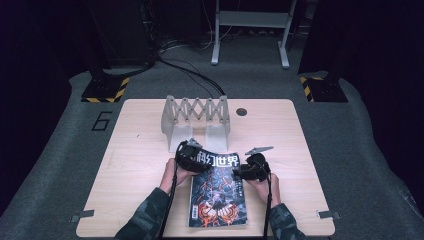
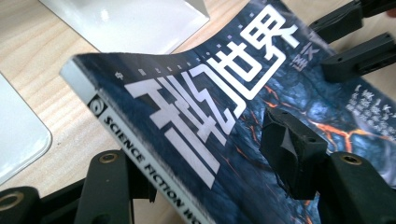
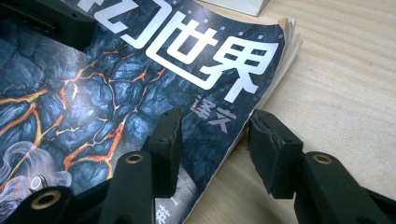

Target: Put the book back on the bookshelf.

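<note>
Magazine at desk's 6 o'clock; left hand-held gripper clamping its spine edge, right hand-held gripper open astride its page edge.

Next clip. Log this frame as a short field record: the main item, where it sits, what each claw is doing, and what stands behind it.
item: dark blue magazine with lava-crack cover art and white title characters
place: light wooden table, near edge, top end lifted
left claw: straddles the spine edge, one jaw above the cover, one below
right claw: open, straddling the magazine's page edge
behind: grey accordion-style metal rack
</note>
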Tool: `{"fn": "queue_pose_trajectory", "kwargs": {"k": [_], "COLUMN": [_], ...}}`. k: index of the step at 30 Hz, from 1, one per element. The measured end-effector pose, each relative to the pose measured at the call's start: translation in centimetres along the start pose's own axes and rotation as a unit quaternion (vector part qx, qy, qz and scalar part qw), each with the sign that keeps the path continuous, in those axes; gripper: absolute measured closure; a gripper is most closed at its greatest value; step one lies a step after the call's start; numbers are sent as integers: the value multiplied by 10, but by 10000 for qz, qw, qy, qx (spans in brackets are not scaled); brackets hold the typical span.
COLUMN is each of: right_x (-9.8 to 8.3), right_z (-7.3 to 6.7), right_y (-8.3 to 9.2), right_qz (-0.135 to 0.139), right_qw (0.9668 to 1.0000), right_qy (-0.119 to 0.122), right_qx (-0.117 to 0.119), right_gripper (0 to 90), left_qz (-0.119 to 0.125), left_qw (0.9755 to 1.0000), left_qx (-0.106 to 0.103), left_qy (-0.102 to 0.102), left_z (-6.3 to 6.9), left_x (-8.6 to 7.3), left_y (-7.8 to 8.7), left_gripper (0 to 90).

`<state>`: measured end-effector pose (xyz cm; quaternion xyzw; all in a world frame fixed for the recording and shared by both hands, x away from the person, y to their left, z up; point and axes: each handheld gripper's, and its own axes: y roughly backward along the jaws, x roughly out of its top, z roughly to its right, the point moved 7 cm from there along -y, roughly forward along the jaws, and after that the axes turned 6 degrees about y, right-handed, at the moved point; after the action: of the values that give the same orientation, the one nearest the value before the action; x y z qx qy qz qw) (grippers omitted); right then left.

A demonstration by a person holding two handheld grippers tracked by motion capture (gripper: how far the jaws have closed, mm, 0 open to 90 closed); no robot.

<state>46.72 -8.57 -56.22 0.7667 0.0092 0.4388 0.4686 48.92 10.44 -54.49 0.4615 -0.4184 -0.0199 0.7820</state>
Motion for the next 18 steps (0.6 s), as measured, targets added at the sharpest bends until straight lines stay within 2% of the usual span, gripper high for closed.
{"fn": "queue_pose_trajectory", "kwargs": {"k": [3,6,8,11,15,16,17,18], "right_x": [0,0,-1,-1,-3,-5,-5,-7], "right_z": [1,2,2,1,2,5,5,13], "right_y": [0,0,-1,-1,2,6,6,12], "right_qz": [64,89,147,193,213,323,323,430], "right_qw": [10000,9999,9999,9998,9997,9995,9995,9989], "right_qy": [23,67,60,63,38,-39,-39,-144], "right_qx": [10,10,42,63,78,30,30,-105], "right_gripper": [555,559,558,518,400,351,351,309], "left_qz": [4,2,-7,-8,88,146,162,199], "left_qw": [10000,9999,9998,9998,9999,9998,9998,9997], "left_qx": [78,126,193,195,95,109,71,49], "left_qy": [12,54,60,1,88,98,101,101], "left_z": [-2,-3,-2,-2,0,0,1,2], "left_x": [2,2,2,3,3,4,4,5], "left_y": [1,3,3,4,7,8,9,10], "left_gripper": [458,554,581,615,647,658,658,671]}}
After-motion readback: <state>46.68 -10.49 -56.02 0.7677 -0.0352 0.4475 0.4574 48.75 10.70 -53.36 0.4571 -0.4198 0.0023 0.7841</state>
